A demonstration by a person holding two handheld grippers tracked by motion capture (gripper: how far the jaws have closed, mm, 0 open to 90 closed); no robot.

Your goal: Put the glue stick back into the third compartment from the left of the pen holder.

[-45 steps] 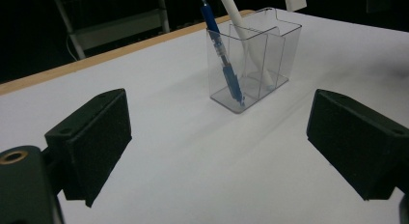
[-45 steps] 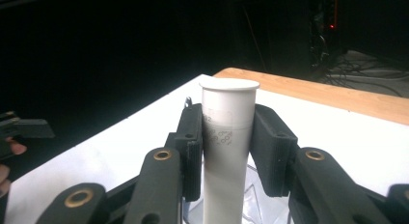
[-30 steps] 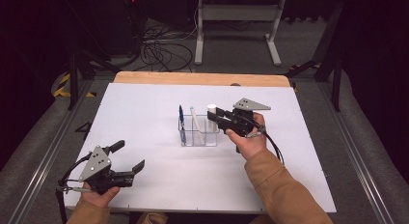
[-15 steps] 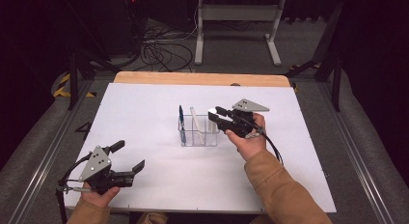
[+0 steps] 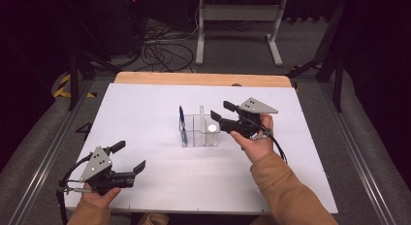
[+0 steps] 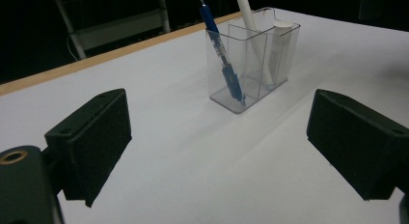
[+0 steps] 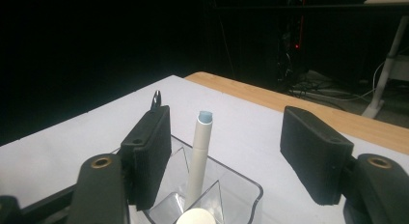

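Observation:
A clear plastic holder [image 5: 196,137] with compartments stands mid-table. It holds a blue pen [image 5: 181,119] at its left end, a white pen [image 5: 201,113] in the middle and a white capped tube [image 5: 212,130] at its right end. My right gripper [image 5: 221,111] hovers just above the holder's right end. Its jaws have just been opening and stand open. In the right gripper view [image 7: 231,154] the white pen [image 7: 200,151] rises between the pads, touching neither. My left gripper [image 5: 129,156] rests open near the front left of the table, and its jaws [image 6: 217,151] face the holder [image 6: 251,64] with nothing between them.
The white tabletop [image 5: 145,108] ends in a wooden strip [image 5: 203,79] at the far side. Beyond it lie floor cables [image 5: 165,50] and a white stand [image 5: 237,26]. A cable [image 5: 278,147] trails from the right gripper over the sleeve.
The right gripper's jaws have spread apart above the holder's right end, while the hand has hardly shifted. The left gripper has kept still.

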